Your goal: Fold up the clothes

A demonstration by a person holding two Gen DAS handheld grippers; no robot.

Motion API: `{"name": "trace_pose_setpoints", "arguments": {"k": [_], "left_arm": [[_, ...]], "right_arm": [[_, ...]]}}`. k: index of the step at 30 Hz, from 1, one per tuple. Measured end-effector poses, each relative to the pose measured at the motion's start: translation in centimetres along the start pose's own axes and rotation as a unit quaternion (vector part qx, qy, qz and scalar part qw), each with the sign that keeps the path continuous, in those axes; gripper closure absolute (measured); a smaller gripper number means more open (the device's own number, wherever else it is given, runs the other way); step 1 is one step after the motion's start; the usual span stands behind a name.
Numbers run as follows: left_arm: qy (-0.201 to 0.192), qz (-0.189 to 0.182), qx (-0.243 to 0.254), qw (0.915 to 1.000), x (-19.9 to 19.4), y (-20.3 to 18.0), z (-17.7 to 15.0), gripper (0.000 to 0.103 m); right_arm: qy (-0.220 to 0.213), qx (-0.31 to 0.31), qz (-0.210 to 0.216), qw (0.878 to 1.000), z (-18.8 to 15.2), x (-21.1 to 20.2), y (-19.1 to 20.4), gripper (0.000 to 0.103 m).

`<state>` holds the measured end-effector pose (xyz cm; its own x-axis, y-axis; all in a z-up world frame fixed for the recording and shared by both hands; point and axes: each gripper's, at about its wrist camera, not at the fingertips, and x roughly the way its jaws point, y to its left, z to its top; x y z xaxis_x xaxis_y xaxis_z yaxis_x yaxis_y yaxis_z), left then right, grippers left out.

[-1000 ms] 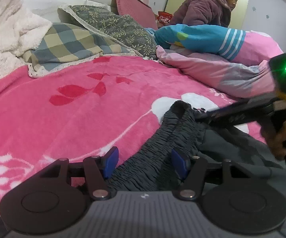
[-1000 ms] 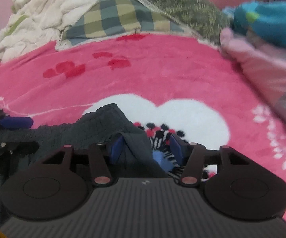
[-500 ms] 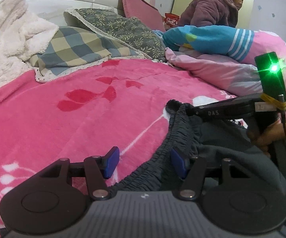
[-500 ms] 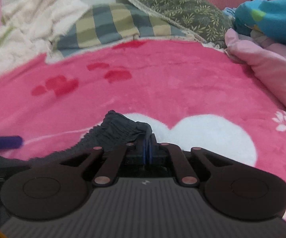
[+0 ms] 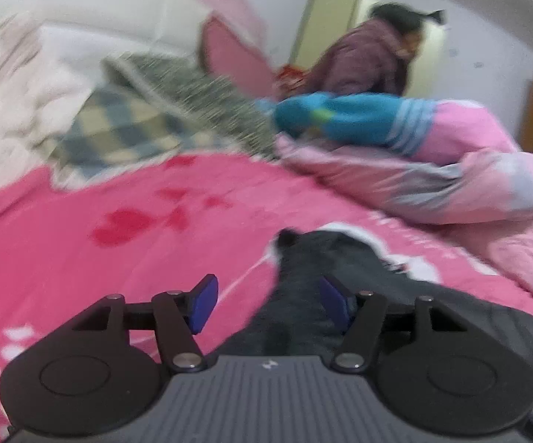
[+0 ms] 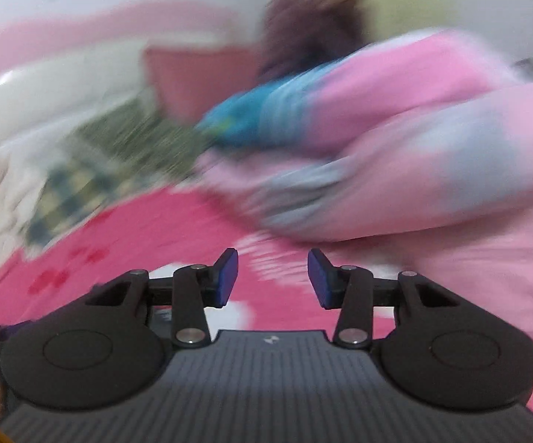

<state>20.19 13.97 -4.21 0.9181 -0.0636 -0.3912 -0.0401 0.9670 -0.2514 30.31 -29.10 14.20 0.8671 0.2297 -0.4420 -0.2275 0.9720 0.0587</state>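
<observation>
Dark grey trousers (image 5: 325, 258) with a gathered waistband lie on the pink bed blanket (image 5: 119, 258) in the left wrist view. My left gripper (image 5: 268, 304) is open, its blue pads either side of the waistband fabric, low over it. My right gripper (image 6: 272, 277) is open and empty, raised above the pink blanket (image 6: 274, 310); the trousers do not show between its fingers. Both views are blurred by motion.
A rumpled pink and grey duvet (image 5: 451, 184) with a blue striped cloth (image 5: 340, 118) on it lies at the right. Checked and leafy pillows (image 5: 126, 133) and a white fleece (image 5: 8, 103) lie at the back left. A person in a purple coat (image 5: 370, 59) sits behind.
My right gripper was shut on the waistband half a second ago; now it is open, empty and lifted away. The left gripper stays open over the trousers.
</observation>
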Motion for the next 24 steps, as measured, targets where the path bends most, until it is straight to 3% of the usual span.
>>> {"name": "trace_pose_setpoints", "arguments": {"k": [3, 6, 9, 13, 15, 20, 22, 24], "left_arm": [[0.011, -0.035, 0.016, 0.9992, -0.2, -1.0, -0.2, 0.038], [0.047, -0.034, 0.02, 0.9981, 1.1, -1.4, -0.7, 0.038], [0.08, -0.02, 0.002, 0.9966, 2.5, -0.8, -1.0, 0.038], [0.086, -0.018, -0.013, 0.9961, 2.6, 0.0, -1.3, 0.038], [0.086, -0.017, -0.011, 0.9961, 2.7, 0.0, -1.4, 0.038], [0.086, -0.013, -0.006, 0.9962, 2.7, -0.2, -1.5, 0.038], [0.086, -0.012, -0.004, 0.9962, 2.8, -0.2, -1.6, 0.038], [0.086, -0.011, -0.002, 0.9962, 2.8, -0.3, -1.6, 0.038]], "right_arm": [[-0.032, 0.017, -0.066, 0.997, -0.1, -8.8, -5.1, 0.062], [-0.003, 0.049, -0.099, 0.994, -2.0, -12.6, -9.0, 0.062], [0.063, 0.112, -0.094, 0.987, -6.1, -10.6, -11.6, 0.062], [0.134, 0.15, -0.074, 0.977, -13.2, -4.0, -12.1, 0.062], [0.145, 0.16, -0.071, 0.974, -15.4, -0.8, -12.0, 0.063], [0.136, 0.17, -0.075, 0.973, -17.2, 4.4, -12.0, 0.065], [0.133, 0.174, -0.077, 0.973, -17.9, 6.5, -12.0, 0.078], [0.128, 0.174, -0.082, 0.973, -18.4, 7.9, -12.1, 0.103]]}}
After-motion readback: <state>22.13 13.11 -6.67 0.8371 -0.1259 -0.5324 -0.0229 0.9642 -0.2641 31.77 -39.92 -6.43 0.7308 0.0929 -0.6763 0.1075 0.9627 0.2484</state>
